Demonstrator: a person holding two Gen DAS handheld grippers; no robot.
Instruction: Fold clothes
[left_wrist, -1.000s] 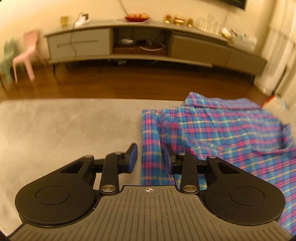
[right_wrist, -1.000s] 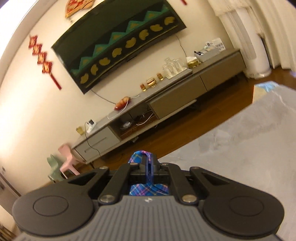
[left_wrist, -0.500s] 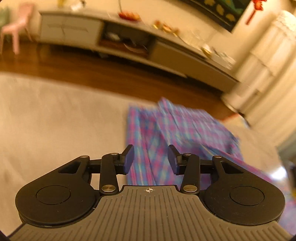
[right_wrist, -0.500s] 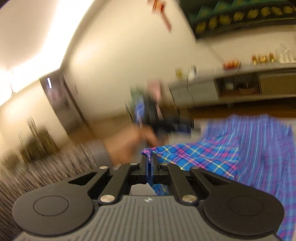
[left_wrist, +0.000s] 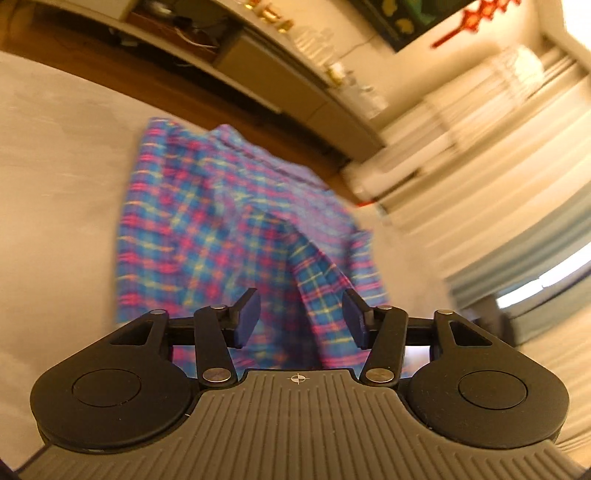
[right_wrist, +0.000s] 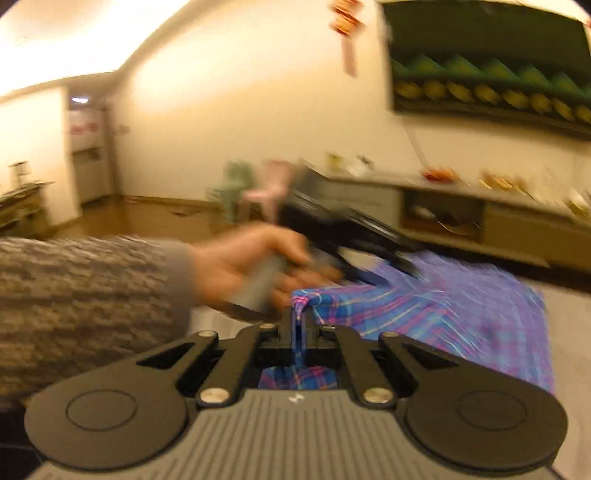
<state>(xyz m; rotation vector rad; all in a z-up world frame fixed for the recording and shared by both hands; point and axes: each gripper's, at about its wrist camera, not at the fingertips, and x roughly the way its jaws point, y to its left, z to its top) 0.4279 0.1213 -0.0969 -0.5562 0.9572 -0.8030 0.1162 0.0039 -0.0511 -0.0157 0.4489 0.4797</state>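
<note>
You're mid-fold: right gripper (right_wrist: 300, 325) jaws pinch a bunched edge of the plaid shirt (left_wrist: 207, 229), which lies on the grey surface (left_wrist: 55, 155) toward its far edge. Left gripper (left_wrist: 301, 317) jaws have just been opening, spread w/ nothing between. Next: lay that edge over, release.

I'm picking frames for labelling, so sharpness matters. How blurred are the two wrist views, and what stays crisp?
Left wrist view: warm yellow light; the left tongs are sharp, the plaid shirt is softly smeared, and the curtains streak heavily. Right wrist view: the right tongs are crisp, but the hand, the left tongs and the shirt are motion-blurred; the ceiling is overexposed. Both show fisheye bending.
</note>
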